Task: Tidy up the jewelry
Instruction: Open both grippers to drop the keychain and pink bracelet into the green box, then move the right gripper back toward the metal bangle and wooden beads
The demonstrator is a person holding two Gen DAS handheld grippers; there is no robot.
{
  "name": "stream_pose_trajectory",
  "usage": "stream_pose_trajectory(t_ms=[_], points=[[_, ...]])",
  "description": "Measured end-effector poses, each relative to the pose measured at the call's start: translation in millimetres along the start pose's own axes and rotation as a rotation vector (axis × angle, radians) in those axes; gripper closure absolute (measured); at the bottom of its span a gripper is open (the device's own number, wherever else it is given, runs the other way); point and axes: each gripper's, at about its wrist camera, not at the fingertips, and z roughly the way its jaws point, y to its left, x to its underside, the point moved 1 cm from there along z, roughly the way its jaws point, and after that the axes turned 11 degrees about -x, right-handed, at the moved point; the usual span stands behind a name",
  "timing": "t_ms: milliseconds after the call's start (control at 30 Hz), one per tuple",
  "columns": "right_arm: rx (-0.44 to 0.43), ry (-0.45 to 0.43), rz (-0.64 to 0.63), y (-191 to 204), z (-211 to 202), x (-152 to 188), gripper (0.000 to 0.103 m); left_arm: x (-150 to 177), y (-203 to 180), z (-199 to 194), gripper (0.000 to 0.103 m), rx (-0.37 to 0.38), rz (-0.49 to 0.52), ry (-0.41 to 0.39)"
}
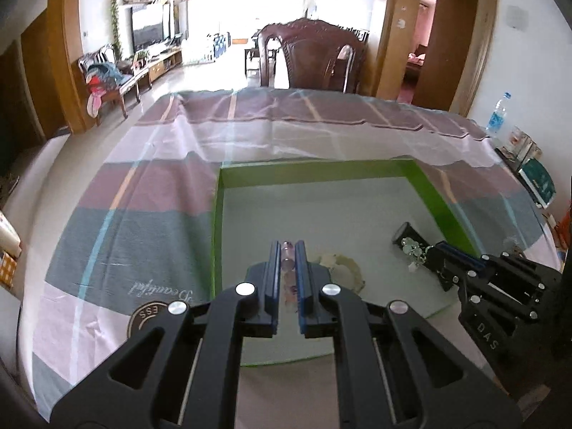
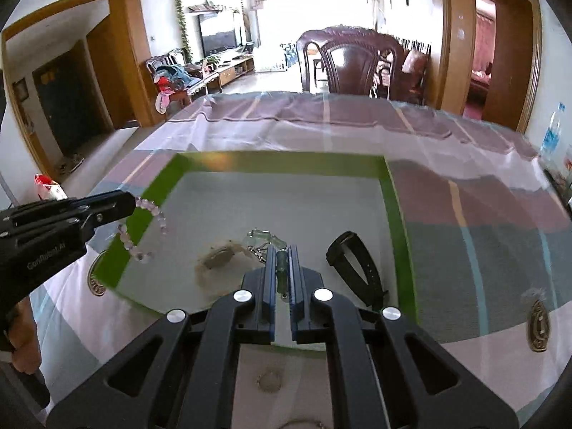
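Note:
A green-rimmed tray (image 1: 443, 196) with a grey floor lies on the striped tablecloth. My left gripper (image 1: 287, 246) is shut on a pink bead bracelet (image 1: 287, 254). In the right wrist view this bracelet (image 2: 159, 214) dangles from the left gripper (image 2: 132, 202) above the tray's left rim (image 2: 157, 178). My right gripper (image 2: 283, 250) is shut on a pale green bead piece (image 2: 280, 266), whose free end hangs over the tray floor. In the left wrist view the right gripper (image 1: 434, 250) holds those clear beads (image 1: 413, 250). A black watch (image 2: 352, 261) and a cream watch (image 2: 221, 257) lie in the tray.
A dark wooden chair (image 1: 314, 57) stands at the table's far side. A water bottle (image 1: 498, 114) and boxes (image 1: 536, 175) sit at the table's right edge. A hand (image 2: 21, 350) grips the left tool's handle. Round printed emblems mark the cloth (image 2: 538, 325).

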Motion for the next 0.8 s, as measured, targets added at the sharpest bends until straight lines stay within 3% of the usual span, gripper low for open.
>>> stream_pose_trajectory(t_ms=[100, 167, 233, 367, 533, 633, 733, 800], points=[[0.008, -0.004, 0.023, -6.2, -3.6, 3.4, 0.084, 7.2, 3.3, 2.0, 0.082, -0.011, -0.015, -0.002], [-0.007, -0.015, 0.029, -7.4, -17.9, 6.4, 0.06, 14.0, 6.2, -3.2, 0.063, -0.016, -0.018, -0.01], [-0.019, -0.037, 0.04, -7.9, -35.7, 11.6, 0.052, 26.1, 11.5, -11.7, 0.059, -0.013, -0.027, -0.01], [0.011, -0.002, 0.044, -13.1, -65.8, 40.6, 0.052, 63.2, 18.6, -25.2, 0.058, -0.007, -0.023, 0.029], [0.04, 0.069, 0.123, -36.8, -83.3, 102.0, 0.053, 126.5, 17.9, -34.8, 0.057, 0.075, -0.028, 0.102], [0.07, 0.103, 0.152, -43.8, -82.9, 126.9, 0.06, 146.4, 14.6, -36.5, 0.057, 0.107, -0.031, 0.128], [0.041, 0.125, 0.175, -44.4, -79.9, 141.0, 0.074, 154.9, 4.7, -37.8, 0.059, 0.096, 0.009, 0.122], [0.027, 0.133, 0.183, -42.8, -77.8, 145.2, 0.076, 156.2, -2.1, -37.8, 0.06, 0.105, 0.029, 0.121]])
